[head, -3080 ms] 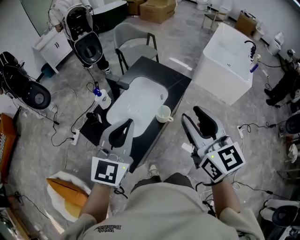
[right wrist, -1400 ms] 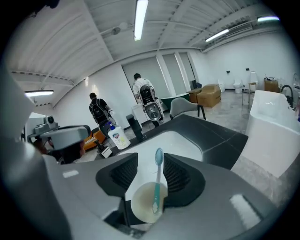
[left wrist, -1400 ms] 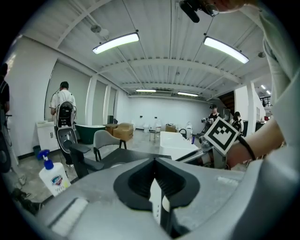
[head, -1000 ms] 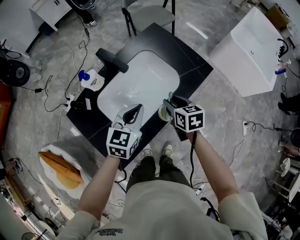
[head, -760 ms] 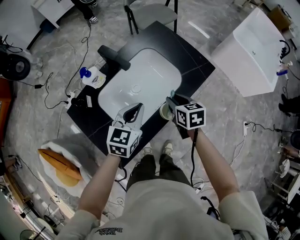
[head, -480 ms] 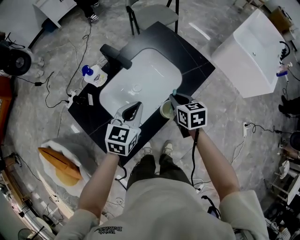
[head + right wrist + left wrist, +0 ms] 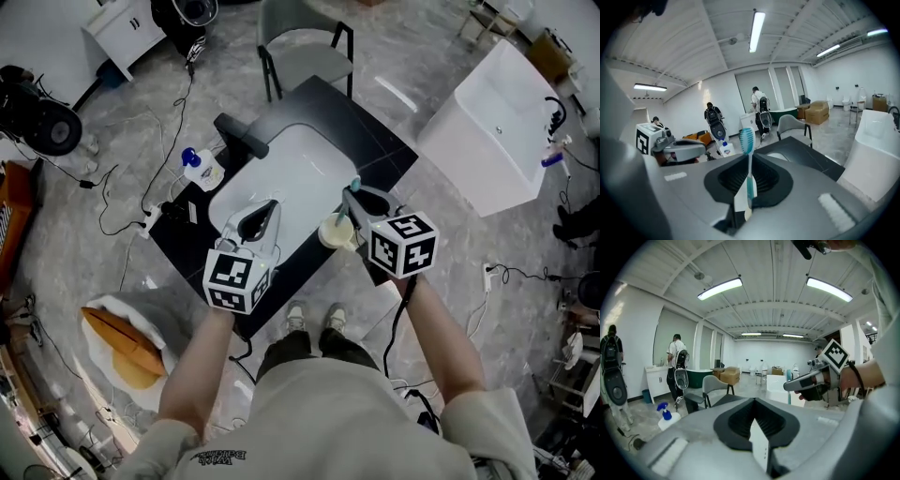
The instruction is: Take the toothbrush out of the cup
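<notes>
Right gripper point(image 7: 743, 194) is clenched on the toothbrush point(image 7: 749, 161), bristles upright above its jaws, left gripper point(image 7: 759, 446) closed empty; extraction step, next carry the handle clear of the cup point(image 7: 335, 232) below

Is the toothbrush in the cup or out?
Out. The right gripper clamps the toothbrush upright with its bottom end bare; the cup sits beside the gripper, not around the brush.

No readable text, label or number shows.
</notes>
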Demonstrator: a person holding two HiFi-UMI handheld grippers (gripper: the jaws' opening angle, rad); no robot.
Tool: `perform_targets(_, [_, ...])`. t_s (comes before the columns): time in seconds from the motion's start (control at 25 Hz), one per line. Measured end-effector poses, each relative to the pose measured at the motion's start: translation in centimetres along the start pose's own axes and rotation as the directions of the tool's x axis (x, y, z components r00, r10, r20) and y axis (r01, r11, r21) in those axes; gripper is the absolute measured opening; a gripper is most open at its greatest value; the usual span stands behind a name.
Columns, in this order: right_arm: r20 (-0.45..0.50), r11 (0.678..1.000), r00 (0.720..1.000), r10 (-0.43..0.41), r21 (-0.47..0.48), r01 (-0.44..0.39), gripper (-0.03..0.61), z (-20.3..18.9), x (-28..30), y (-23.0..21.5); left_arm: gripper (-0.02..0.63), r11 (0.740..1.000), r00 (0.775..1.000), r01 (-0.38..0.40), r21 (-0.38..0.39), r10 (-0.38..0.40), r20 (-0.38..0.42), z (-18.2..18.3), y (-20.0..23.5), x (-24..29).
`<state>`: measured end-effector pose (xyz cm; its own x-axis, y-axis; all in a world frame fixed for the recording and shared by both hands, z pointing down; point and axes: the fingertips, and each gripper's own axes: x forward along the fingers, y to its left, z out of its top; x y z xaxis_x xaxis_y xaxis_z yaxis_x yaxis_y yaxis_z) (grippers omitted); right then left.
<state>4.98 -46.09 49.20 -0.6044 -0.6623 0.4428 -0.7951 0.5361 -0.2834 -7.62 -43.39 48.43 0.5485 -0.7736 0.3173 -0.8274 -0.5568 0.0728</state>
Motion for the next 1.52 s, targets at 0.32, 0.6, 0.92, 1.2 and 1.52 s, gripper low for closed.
perform_targets(0.32, [0.217,0.996,0.976,-0.001,-0.087,0.02,0.023,10.0,-9.2,3.9,0.002,0.994,0.987,-0.03,0.106,0.013,0.159,9.7,-0.9,-3.7])
perform_targets(0.6, [0.377,0.996,0.925,0.043,-0.094,-0.008,0.023,14.1,-16.9,7.5,0.002,0.981,0.964,-0.042,0.188,-0.01,0.267,15.2,-3.9,-7.8])
perform_targets(0.92, [0.465,0.986,0.884,0.045,-0.161,0.035,0.023,14.5,-22.9,10.0,0.002,0.972,0.939,-0.062,0.228,-0.021,0.344,17.5,-7.4,-11.4])
perform_targets(1.2, [0.472,0.983,0.881,0.024,-0.173,0.066,0.021,11.9,-24.2,10.4,0.002,0.971,0.948,-0.077,0.225,0.001,0.318,15.7,-8.5,-12.1])
perform_targets(1.52, [0.429,0.986,0.903,0.029,-0.159,0.044,0.021,9.7,-24.0,10.4,0.002,0.975,0.963,-0.058,0.214,-0.001,0.27,13.8,-10.2,-11.7])
